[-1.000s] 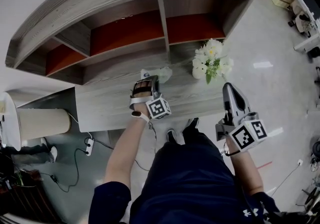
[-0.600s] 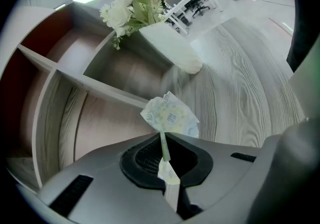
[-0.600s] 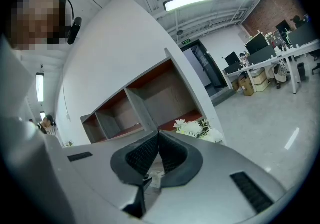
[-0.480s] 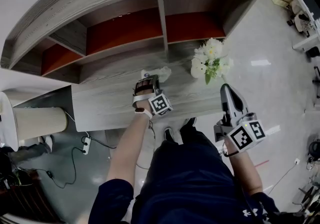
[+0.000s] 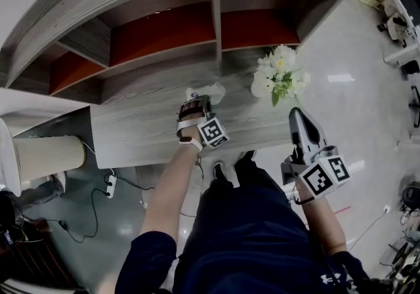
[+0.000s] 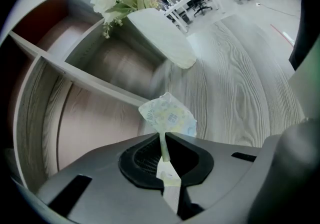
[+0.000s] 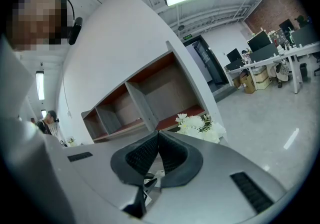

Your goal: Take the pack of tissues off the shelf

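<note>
The pack of tissues (image 6: 170, 115) is a small pale packet with a printed pattern, and my left gripper (image 6: 162, 140) is shut on its edge. In the head view the pack (image 5: 212, 93) sticks out past the left gripper (image 5: 197, 100), over the grey wooden ledge (image 5: 131, 135) in front of the shelf compartments. Whether the pack touches the ledge I cannot tell. My right gripper (image 5: 296, 115) hangs off the ledge's right end, well apart from the pack. Its jaws are shut with nothing between them (image 7: 157, 135).
A bunch of white flowers (image 5: 279, 79) stands on the ledge, right of the pack. Behind them are the shelf's red-backed compartments (image 5: 164, 31), split by an upright divider (image 5: 216, 17). A white cylinder (image 5: 46, 155) and floor cables (image 5: 111, 188) lie at the left.
My left gripper has sunk a little toward the wooden ledge with the pack still in it. The right gripper has stayed where it was.
</note>
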Available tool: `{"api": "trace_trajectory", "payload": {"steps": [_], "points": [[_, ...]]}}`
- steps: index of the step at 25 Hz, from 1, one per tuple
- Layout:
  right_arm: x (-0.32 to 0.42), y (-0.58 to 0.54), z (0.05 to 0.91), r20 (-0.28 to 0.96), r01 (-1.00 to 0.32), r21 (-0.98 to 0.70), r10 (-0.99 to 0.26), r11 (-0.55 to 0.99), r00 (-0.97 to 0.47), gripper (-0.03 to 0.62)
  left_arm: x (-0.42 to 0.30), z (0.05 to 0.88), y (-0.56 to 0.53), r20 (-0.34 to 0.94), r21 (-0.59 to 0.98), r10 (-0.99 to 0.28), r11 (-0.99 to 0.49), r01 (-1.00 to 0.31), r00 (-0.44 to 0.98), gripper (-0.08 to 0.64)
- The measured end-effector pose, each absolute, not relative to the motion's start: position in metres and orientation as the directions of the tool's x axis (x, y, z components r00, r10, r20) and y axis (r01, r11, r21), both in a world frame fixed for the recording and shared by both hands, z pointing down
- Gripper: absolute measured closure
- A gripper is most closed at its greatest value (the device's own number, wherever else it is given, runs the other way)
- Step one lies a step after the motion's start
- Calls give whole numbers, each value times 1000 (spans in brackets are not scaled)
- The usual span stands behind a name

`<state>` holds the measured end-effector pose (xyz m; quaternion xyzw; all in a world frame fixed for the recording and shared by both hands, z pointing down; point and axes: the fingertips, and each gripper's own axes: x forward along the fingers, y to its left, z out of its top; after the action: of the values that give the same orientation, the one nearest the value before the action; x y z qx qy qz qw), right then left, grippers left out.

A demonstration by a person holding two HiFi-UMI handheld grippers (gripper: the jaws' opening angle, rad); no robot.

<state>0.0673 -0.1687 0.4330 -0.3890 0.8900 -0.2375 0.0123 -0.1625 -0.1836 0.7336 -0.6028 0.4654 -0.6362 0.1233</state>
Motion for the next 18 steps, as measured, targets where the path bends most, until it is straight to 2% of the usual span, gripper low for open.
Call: {"api": "trace_trajectory", "payload": {"steps": [7, 12, 18], "points": [[57, -164, 438, 174, -673, -439, -679, 595, -714, 580, -167, 736, -179, 690, -700, -688, -555, -449, -226, 392], [50, -158, 436, 168, -662, -443, -669, 605, -724, 580, -169, 721, -176, 673, -707, -703, -522, -478, -229, 254], [40, -154, 431, 148, -650, -440, -664, 619, -733, 580, -173, 665, -181, 581, -760, -785, -429, -488, -215, 233]]}}
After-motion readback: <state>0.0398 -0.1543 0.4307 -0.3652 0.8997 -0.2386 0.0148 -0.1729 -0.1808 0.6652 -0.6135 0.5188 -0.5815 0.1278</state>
